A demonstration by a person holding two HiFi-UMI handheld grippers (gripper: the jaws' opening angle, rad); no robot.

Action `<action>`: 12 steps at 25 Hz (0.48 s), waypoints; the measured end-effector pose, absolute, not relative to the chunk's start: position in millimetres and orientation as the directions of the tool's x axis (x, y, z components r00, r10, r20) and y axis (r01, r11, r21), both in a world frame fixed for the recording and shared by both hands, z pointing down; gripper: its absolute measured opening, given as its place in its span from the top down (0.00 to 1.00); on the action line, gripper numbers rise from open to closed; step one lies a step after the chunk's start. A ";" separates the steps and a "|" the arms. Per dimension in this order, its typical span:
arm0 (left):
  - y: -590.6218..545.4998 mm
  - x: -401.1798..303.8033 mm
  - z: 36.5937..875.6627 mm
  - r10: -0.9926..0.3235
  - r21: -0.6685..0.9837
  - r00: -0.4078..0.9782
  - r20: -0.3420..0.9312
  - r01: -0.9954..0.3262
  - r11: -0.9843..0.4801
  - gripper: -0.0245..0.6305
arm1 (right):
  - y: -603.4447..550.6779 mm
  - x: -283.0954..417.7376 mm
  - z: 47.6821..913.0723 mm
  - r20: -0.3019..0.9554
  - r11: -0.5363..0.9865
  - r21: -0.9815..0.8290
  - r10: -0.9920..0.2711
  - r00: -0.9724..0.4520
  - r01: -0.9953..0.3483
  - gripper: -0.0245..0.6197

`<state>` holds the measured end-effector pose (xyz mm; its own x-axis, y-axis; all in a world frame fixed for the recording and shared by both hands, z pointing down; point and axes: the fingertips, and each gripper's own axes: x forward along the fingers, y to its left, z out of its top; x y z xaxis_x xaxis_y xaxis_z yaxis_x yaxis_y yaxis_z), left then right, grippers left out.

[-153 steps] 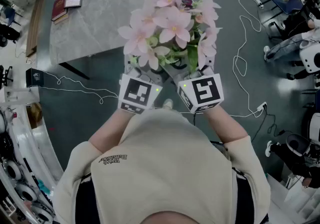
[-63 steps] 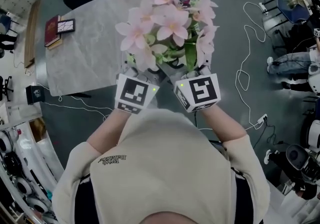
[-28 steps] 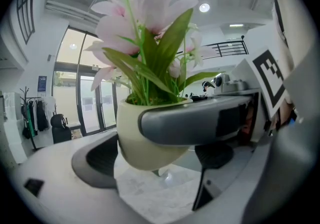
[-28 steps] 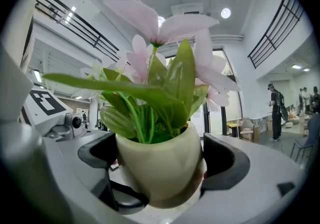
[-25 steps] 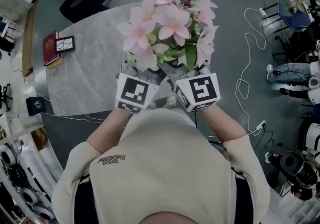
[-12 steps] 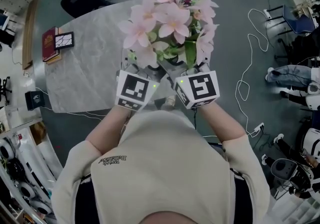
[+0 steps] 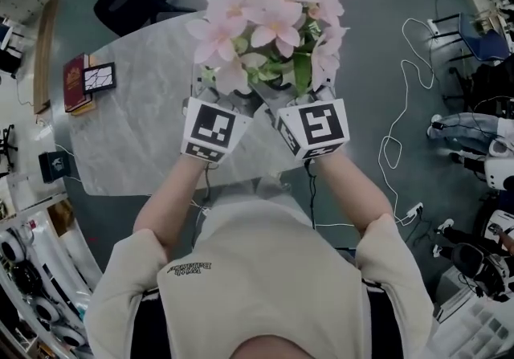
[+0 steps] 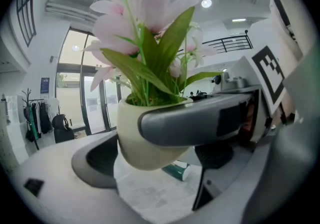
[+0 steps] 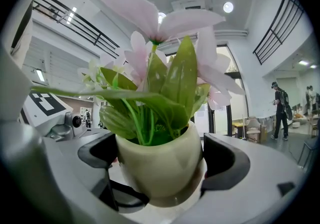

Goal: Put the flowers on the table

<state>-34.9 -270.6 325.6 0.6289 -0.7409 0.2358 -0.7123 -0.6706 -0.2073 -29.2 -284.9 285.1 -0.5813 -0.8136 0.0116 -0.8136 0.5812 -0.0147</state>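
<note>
Standing beside the person, I see the flowers (image 7: pixel 269 20) sitting in a small rounded pot (image 9: pixel 160 168). It is raised over the near part of the marble tabletop (image 7: pixel 136 124) and not yet resting on it. The left gripper (image 7: pixel 215 96) and the right gripper (image 7: pixel 299 96) each have their jaws closed against the pot's sides, one gripper from either flank. The pot looks smooth, glazed and rigid, so probably slippery, and top-heavy under those soft blooms. Its belly is the place to hold, never the stems. Both forearms (image 7: pixel 173 197) reach forward with wrists close together and marker cubes (image 7: pixel 210 128) facing up, the pot upright.
</note>
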 end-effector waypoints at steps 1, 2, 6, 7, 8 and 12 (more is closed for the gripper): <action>-275.5 -33.9 328.3 -0.741 -0.217 0.629 0.234 -0.710 -0.671 0.26 | -289.3 -28.2 288.1 0.010 0.580 -0.009 -0.814 -0.580 -0.814 0.12; -280.3 -32.7 331.5 -0.741 -0.223 0.630 0.233 -0.707 -0.671 0.26 | -293.6 -27.0 291.6 0.010 0.578 -0.003 -0.816 -0.578 -0.816 0.12; -308.9 -34.6 347.8 -0.728 -0.213 0.645 0.232 -0.697 -0.685 0.26 | -322.6 -29.0 307.6 0.028 0.564 -0.002 -0.825 -0.564 -0.826 0.12; -319.3 -36.0 351.7 -0.723 -0.209 0.651 0.234 -0.692 -0.691 0.26 | -333.3 -30.4 311.7 0.035 0.559 -0.008 -0.829 -0.559 -0.829 0.12; -329.7 -37.0 355.9 -0.716 -0.204 0.656 0.237 -0.687 -0.697 0.26 | -344.0 -31.2 316.0 0.042 0.552 -0.015 -0.833 -0.552 -0.834 0.12; -363.0 -36.1 380.8 -0.697 -0.199 0.668 0.259 -0.669 -0.716 0.26 | -378.0 -29.8 341.2 0.064 0.530 -0.030 -0.845 -0.531 -0.848 0.12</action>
